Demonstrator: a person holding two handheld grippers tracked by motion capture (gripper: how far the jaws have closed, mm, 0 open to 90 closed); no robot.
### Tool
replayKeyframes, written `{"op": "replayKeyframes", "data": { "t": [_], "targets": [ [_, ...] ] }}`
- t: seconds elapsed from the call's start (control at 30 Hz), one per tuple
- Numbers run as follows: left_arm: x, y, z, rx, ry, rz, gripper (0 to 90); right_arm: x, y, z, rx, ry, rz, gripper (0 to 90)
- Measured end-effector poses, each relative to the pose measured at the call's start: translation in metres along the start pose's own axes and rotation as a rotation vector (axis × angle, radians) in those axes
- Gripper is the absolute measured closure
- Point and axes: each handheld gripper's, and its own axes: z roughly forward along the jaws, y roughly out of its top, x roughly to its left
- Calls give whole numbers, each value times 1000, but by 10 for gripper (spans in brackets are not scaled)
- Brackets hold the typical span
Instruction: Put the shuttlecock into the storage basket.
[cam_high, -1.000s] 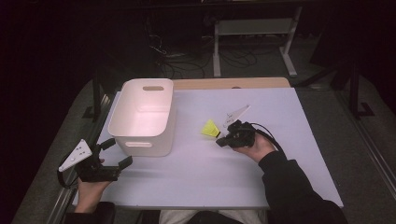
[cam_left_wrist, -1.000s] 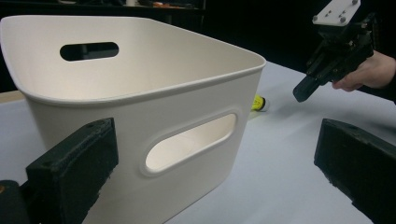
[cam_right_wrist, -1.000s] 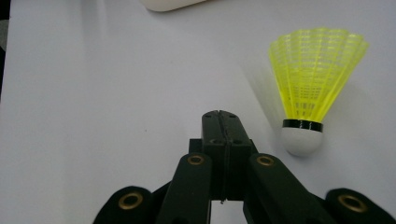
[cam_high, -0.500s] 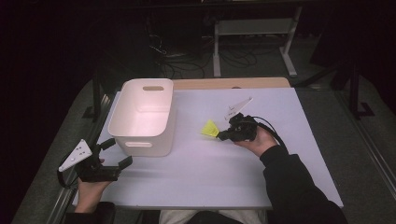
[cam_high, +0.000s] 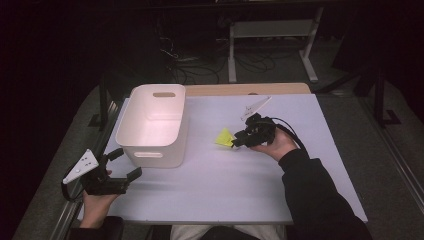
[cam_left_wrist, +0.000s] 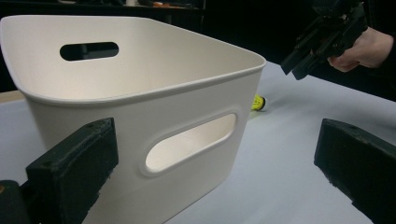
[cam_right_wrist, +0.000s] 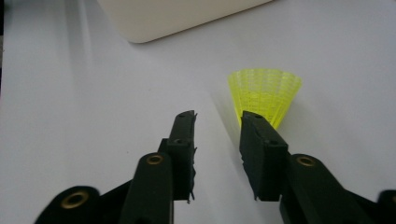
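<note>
While one yellow shuttlecock (cam_right_wrist: 265, 93) lies on the white table (cam_high: 280, 190), right gripper (cam_right_wrist: 217, 121) just above it, jaws just opened, nothing between, left gripper (cam_high: 121, 165) gaping near one white bin (cam_high: 152, 125).

The white table (cam_high: 210, 185) bears a white bin (cam_high: 152, 127) and a yellow shuttlecock (cam_high: 224, 137).

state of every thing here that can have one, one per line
white bin: upright, empty, on the table
yellow shuttlecock: lying on the table, not gripped
right gripper: fingers have just been opening, part open, nothing between them
left gripper: open, holding nothing, near the bin
</note>
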Motion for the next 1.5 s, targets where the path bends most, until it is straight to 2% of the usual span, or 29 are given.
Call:
{"op": "replayKeyframes", "data": {
  "t": [0.27, 0.43, 0.47, 0.53, 0.7, 0.73, 0.9, 1.0, 1.27, 1.5],
  "targets": [
    [0, 0, 0, -1, 1, -1, 0, -10, 1, -3, -25, -33, 66, 403],
    [0, 0, 0, 0, 0, 0, 0, -15, 1, -3, -30, -46, 84, 237],
    [0, 0, 0, 0, 0, 0, 0, -15, 1, -3, -30, -46, 84, 237],
    [0, 0, 0, 0, 0, 0, 0, -18, 1, -3, -36, -44, 96, 135],
    [0, 0, 0, 0, 0, 0, 0, -22, 1, -1, -45, -44, 102, 80],
    [0, 0, 0, 0, 0, 0, 0, -24, 0, 1, -43, -52, 111, 29],
    [0, 0, 0, 0, -2, 0, 0, -28, -2, 7, -34, -43, 126, 0],
    [0, 0, 0, 0, -2, 0, 0, -29, -3, 12, -12, -77, 120, 0],
    [0, 0, 0, -1, -4, 1, 0, -33, -5, 20, -1, -55, 122, 0],
    [0, 0, 0, -2, -4, 0, 0, -36, -7, 26, 19, -54, 120, 0]
  ]
}}
